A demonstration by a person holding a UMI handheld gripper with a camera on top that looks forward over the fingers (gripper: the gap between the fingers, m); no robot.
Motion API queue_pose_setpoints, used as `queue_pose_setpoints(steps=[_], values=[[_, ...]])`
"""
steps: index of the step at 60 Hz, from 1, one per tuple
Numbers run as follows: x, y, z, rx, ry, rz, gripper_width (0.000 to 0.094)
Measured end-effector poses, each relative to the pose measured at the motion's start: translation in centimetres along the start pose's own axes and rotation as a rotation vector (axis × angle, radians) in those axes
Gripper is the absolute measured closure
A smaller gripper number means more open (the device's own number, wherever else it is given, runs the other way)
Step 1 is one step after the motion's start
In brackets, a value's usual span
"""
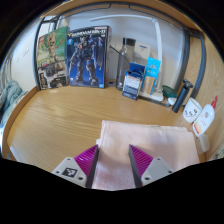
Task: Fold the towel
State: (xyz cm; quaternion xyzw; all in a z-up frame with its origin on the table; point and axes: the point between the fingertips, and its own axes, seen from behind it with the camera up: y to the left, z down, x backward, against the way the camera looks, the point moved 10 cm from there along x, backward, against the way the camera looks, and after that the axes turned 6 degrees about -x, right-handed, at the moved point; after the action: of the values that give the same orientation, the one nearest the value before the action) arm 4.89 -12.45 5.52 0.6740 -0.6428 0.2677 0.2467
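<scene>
A pale pink towel (140,138) lies flat on the wooden table (55,125), its near edge reaching between my fingers. My gripper (113,163) is just above the towel's near left part, with its magenta pads (87,158) spread apart. The towel's cloth shows in the gap between the fingers, and neither finger presses on it. The towel's far right corner lies toward the white things at the table's right side.
At the back of the table stand a robot model box (87,56), a picture card (52,58), a blue and white box (133,80) and a dark bottle (181,97). White containers (203,115) stand at the right. Bare wood lies left of the towel.
</scene>
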Motion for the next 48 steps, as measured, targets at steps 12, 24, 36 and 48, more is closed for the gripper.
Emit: queue_pose_setpoints(steps=[12, 24, 36, 48], values=[[-0.3, -0.4, -0.2, 0.042, -0.011, 0.017, 0.0761], [1.4, -1.4, -2.4, -0.101, 0.043, -0.07, 0.0855], [6.1, -9.3, -8.2, -0.284, -0.001, -0.067, 0.0855], [5.3, -19.9, -6.7, -0.353, 0.034, 0.103, 0.0855]])
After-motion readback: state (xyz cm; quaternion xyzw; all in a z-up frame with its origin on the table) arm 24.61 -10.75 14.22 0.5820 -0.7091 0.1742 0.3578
